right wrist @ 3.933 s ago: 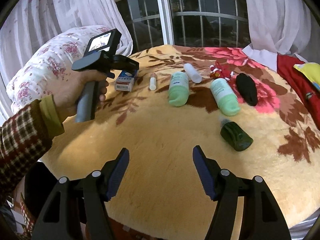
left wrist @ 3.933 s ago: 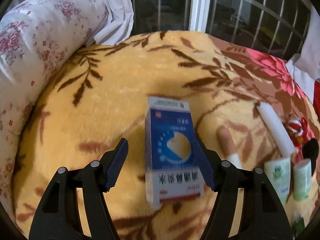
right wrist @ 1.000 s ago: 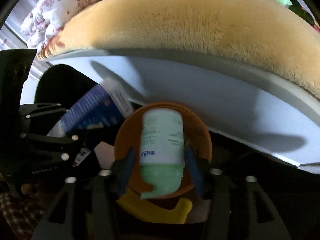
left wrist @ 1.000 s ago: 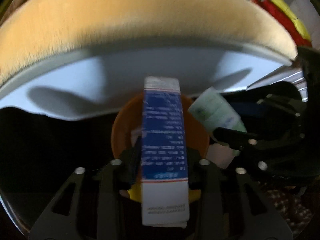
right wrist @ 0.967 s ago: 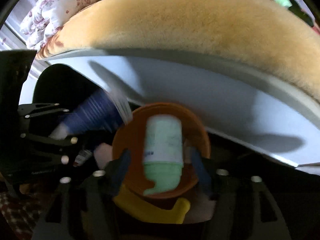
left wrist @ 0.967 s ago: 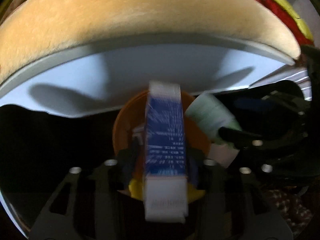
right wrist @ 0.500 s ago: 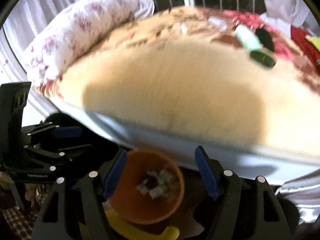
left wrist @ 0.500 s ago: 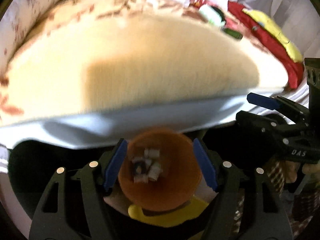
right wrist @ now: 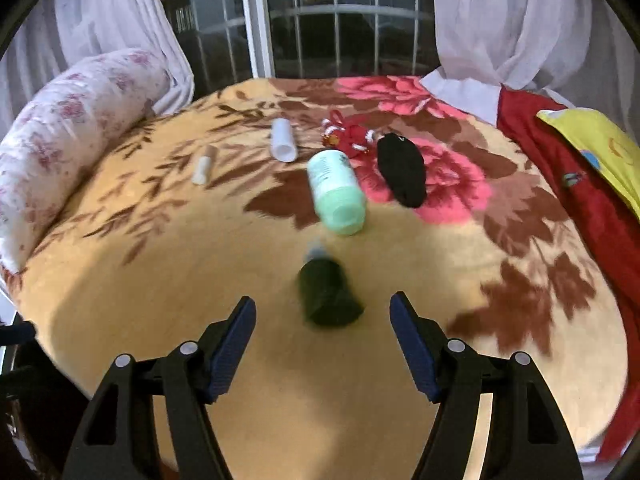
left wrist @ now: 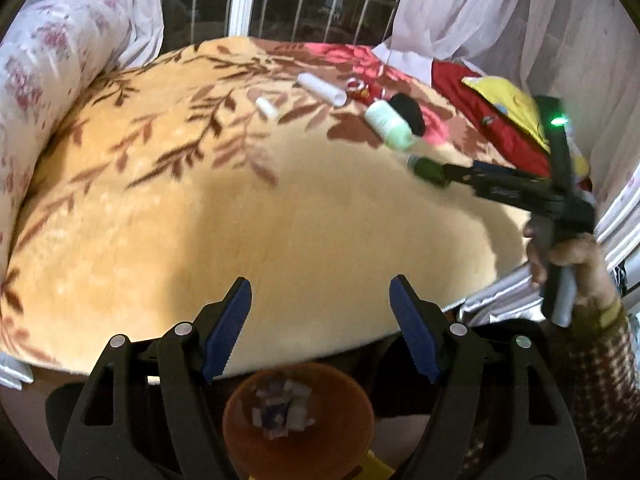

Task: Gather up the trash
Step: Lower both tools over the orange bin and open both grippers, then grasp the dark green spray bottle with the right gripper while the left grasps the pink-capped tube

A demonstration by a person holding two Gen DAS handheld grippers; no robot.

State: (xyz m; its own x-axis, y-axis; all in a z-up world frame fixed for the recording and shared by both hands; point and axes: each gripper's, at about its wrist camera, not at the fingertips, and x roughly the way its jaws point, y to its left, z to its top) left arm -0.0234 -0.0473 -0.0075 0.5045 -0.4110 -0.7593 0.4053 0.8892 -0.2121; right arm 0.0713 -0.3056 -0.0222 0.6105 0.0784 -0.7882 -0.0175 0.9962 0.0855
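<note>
My left gripper [left wrist: 320, 326] is open and empty above the front edge of the bed; an orange bin [left wrist: 298, 420] with trash in it stands below it. My right gripper [right wrist: 320, 340] is open and empty, just short of a dark green bottle [right wrist: 326, 294] lying on the blanket. Beyond it lie a light green bottle [right wrist: 338, 192], a white tube [right wrist: 283, 140], a small beige stick [right wrist: 203, 166], a black pouch [right wrist: 402, 170] and a red trinket [right wrist: 350, 134]. In the left wrist view the right gripper [left wrist: 448, 172] reaches toward the dark green bottle [left wrist: 428, 168].
The bed carries a yellow floral blanket [right wrist: 160, 280]. A flowered bolster [right wrist: 60, 140] lies along the left. Red and yellow cloth [right wrist: 580, 168] lies at the right. A barred window [right wrist: 340, 20] and curtains stand behind.
Both grippers have let go of the blue box and the light green bottle into the orange bin, opened, and swung up from the bin to the bed top.
</note>
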